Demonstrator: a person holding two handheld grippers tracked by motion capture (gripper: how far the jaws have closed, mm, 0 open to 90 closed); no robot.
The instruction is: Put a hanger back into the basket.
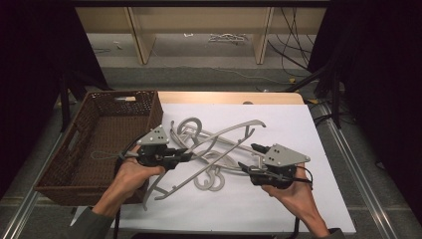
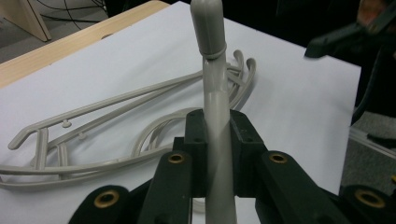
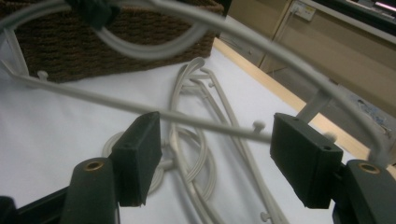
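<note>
While the brown wicker basket [image 1: 99, 134] at the table's left edge holds nothing I can make out, grey plastic hangers [image 1: 219, 154] lie tangled on the white sheet [image 1: 278, 199]. The left gripper [image 1: 186, 155] is clamped on one hanger's [image 2: 215, 116] bar, which the left gripper view shows closely. The right gripper [image 3: 219, 154] stands wide, gripping nothing, a thin hanger rod [image 3: 210, 122] crossing between its pads. Beyond the table are wooden furniture legs [image 1: 141, 37] and floor cables [image 1: 293, 45].

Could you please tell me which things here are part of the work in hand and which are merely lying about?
In the job:
- lifted grey hanger, clamped in the left gripper
- right gripper, jaws apart beside that hanger's bar
- pile of grey hangers on the white table sheet
- wicker basket, probably where they go

Lying about:
- cables on the floor
- wooden shelf legs
</note>
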